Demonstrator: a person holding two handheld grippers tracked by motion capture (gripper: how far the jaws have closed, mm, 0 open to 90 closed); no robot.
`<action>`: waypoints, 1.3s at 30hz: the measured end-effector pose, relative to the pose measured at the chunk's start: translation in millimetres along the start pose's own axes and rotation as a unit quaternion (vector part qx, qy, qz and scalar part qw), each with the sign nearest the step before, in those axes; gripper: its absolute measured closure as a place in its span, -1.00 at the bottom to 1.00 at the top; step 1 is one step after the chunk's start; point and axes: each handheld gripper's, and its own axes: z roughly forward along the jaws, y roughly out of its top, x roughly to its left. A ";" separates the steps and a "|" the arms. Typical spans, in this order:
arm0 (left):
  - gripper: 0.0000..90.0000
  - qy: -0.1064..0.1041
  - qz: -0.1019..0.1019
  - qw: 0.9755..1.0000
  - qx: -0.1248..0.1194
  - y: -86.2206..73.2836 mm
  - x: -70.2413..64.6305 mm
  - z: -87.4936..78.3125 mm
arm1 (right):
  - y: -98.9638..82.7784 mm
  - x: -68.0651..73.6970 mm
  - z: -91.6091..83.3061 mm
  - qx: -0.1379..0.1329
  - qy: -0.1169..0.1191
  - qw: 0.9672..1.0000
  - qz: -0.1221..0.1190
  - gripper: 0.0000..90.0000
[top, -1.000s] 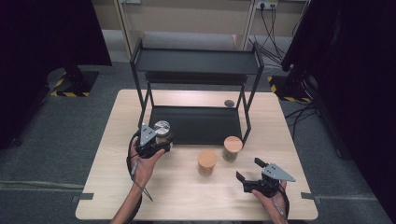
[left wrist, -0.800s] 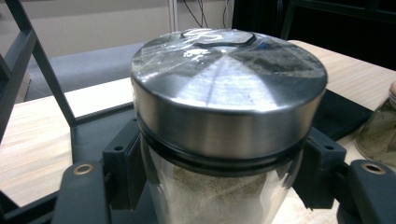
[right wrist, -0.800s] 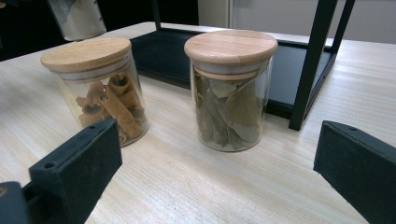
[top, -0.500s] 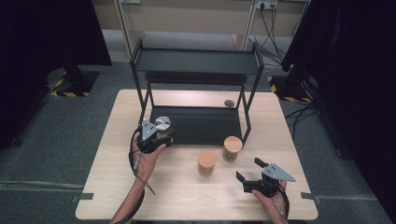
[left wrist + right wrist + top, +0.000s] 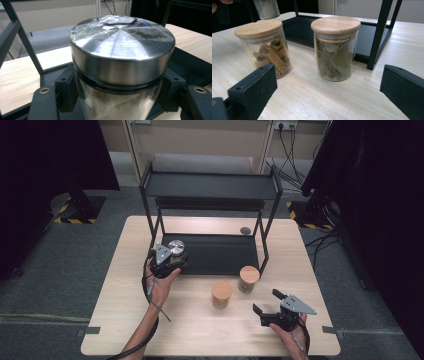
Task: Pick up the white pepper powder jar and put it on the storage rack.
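Currently: Steel-Lid Jar Clamped at Rack's Lower Shelf

Currently the left gripper pinches a glass jar with a steel lid. In the left gripper view both black jaws press against the glass just under the lid, one on each side, and a pale brown powder shows inside. The jar stands upright in the grip.

In the high view the jar sits at the 9 o'clock end of the lower shelf of a black rack, at the shelf's front-left corner. Whether its base rests on the shelf or hangs just above it cannot be told. The left hand holds the gripper from the 6 o'clock side.

The right gripper rests near the table's 5 o'clock corner, jaws spread wide with nothing between them. In the right gripper view the two jaws frame two wooden-lid jars standing on the table, apart from them. One, the cinnamon jar, holds curled brown sticks. The other, the leaf jar, holds dry green leaves and stands just in front of a rack leg.

In the high view both wooden-lid jars stand close together, not touching, at 6 o'clock from the rack. A small dark disc lies on the table behind the shelf, near 1 o'clock.
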 end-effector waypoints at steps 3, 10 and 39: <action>-0.31 0.003 0.000 1.000 0.001 0.2 -0.2 4.4 | 0.0 -0.1 0.0 0.000 0.000 1.000 0.000 -0.98; -0.31 0.011 -0.001 1.000 0.004 -1.3 0.5 12.3 | -0.1 -0.3 -0.1 0.000 0.001 1.000 0.001 -0.98; -0.31 0.041 -0.010 0.999 0.014 -11.4 -2.1 38.4 | -0.2 -0.7 -0.2 0.000 0.002 1.000 0.000 -0.98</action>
